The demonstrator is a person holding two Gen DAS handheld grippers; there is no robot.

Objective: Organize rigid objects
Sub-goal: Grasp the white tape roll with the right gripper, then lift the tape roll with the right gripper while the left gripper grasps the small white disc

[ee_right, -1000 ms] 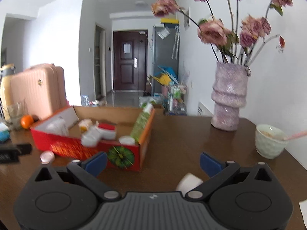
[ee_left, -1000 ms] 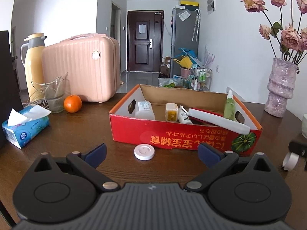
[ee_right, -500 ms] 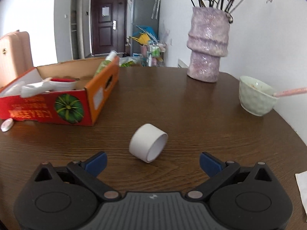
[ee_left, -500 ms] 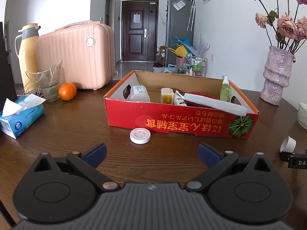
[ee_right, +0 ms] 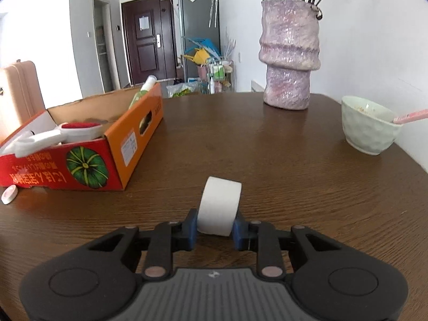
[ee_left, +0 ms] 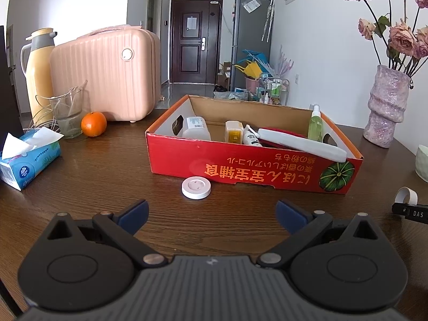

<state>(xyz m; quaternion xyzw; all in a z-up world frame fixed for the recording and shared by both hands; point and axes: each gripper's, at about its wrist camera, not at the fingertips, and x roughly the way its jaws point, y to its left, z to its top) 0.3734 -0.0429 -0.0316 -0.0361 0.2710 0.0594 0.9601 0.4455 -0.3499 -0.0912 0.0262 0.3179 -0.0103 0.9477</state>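
A red cardboard box (ee_left: 240,165) holding bottles and a white brush stands mid-table; it also shows in the right wrist view (ee_right: 80,165). A white round disc (ee_left: 196,187) lies on the table just in front of it, also seen in the right wrist view (ee_right: 9,194). My left gripper (ee_left: 211,214) is open and empty, a little short of the disc. My right gripper (ee_right: 214,231) is shut on a white tape roll (ee_right: 219,208), to the right of the box. The roll also shows at the left wrist view's right edge (ee_left: 406,195).
A pink suitcase (ee_left: 107,72), yellow thermos (ee_left: 37,72), glass jug (ee_left: 67,115), orange (ee_left: 93,123) and tissue box (ee_left: 26,163) stand at the left. A purple vase (ee_right: 290,53) and a pale bowl with a spoon (ee_right: 369,125) stand at the right.
My right gripper moved forward onto the white tape roll and closed on it. My left gripper stayed open and drew slightly nearer the disc.
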